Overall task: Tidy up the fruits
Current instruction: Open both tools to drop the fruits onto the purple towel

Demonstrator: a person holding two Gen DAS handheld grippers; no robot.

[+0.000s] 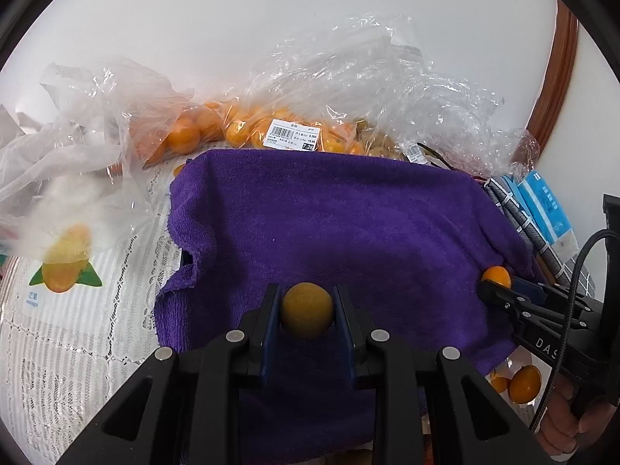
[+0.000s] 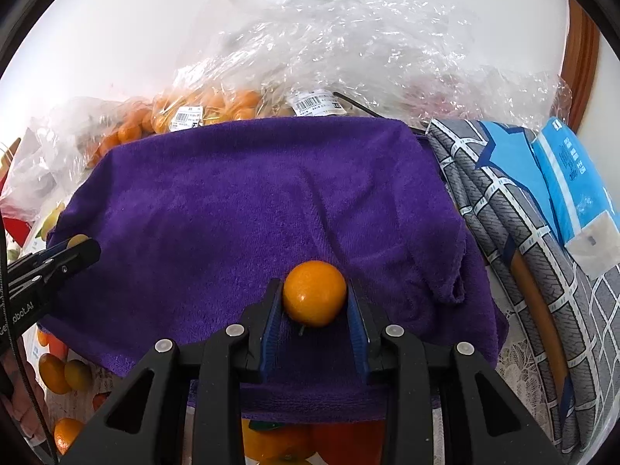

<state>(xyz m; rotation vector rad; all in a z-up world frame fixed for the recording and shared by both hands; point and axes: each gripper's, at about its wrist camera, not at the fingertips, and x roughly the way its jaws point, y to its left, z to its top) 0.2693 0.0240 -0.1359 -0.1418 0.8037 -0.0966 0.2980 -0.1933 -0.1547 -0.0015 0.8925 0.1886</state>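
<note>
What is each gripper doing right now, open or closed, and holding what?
Left gripper: closed on a dull yellow fruit.
Right gripper: orange fruit between its jaws; whether it grips cannot be told.

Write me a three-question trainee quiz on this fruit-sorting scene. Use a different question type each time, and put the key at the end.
1. True or false: the left gripper is shut on a dull yellow-brown round fruit.
2. Multiple choice: what does that gripper hang over? A) a purple terry towel; B) a wooden cutting board; C) a metal tray.
3. Short answer: which gripper has the small glossy orange fruit between its fingers?

Key: 1 true; 2 A; 3 the right gripper.
</note>
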